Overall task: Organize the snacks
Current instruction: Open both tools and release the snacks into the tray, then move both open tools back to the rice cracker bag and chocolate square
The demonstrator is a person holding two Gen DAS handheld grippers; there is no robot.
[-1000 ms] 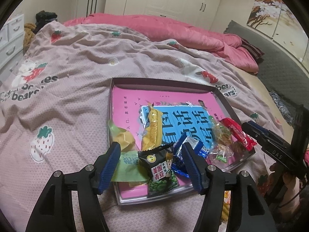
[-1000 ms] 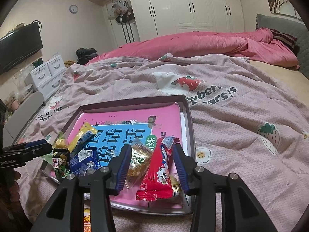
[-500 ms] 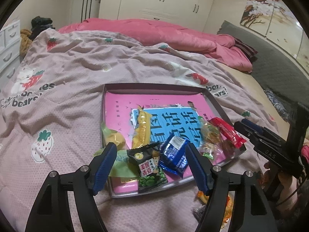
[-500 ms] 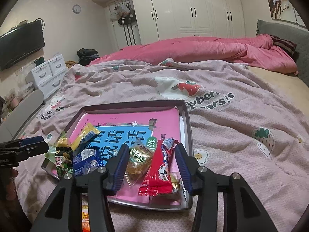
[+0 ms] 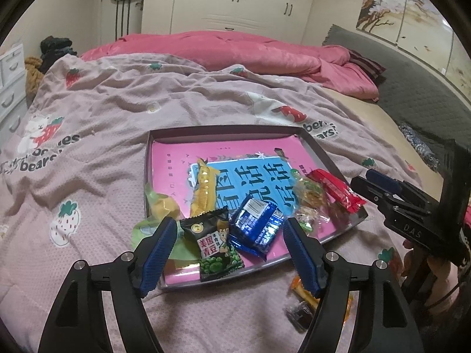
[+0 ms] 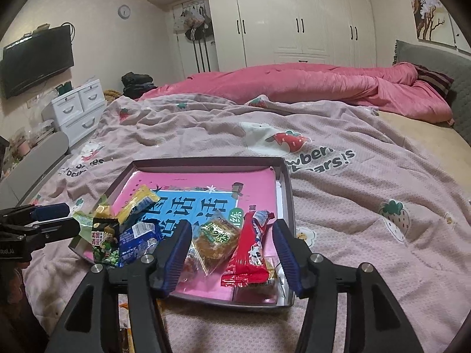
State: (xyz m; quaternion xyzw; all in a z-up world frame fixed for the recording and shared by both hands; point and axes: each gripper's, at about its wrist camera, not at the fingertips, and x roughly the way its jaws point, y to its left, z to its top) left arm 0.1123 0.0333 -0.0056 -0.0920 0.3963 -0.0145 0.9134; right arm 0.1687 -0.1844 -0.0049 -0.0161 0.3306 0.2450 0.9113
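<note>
Both tools drawn back and upward from the snacks since the earlier frame, jaws wider, tray seen from farther. Left tool (image 5: pixel 229 250) spread, nothing between the pads, hovering above the near left corner of the shallow grey cardboard tray (image 5: pixel 223 131) with the pink printed sheet, on the bed. Right tool (image 6: pixel 232 253) with jaws opening, nothing pinched, hovering above the near right corner of the tray.

Below the left tool: black-and-green pea packet (image 5: pixel 216 242) and shiny blue foil packet (image 5: pixel 256 226), both near the front edge. Beside them a long yellow wrapper (image 5: pixel 204 188). Below the right tool: clear packet with brown cake (image 6: pixel 216 239) and red milk-candy bar wrapper (image 6: pixel 250 250). Orange wrappers (image 5: pixel 303 289) outside the tray, on the pink strawberry blanket (image 5: pixel 103 111), just beyond the front edge.

Possible trouble: pea packet overhanging the front edge, likely to slip out if nudged. Tray on soft bedding, able to tilt under pressure at one corner. Overlapping glossy packets, easy to pinch two together.
</note>
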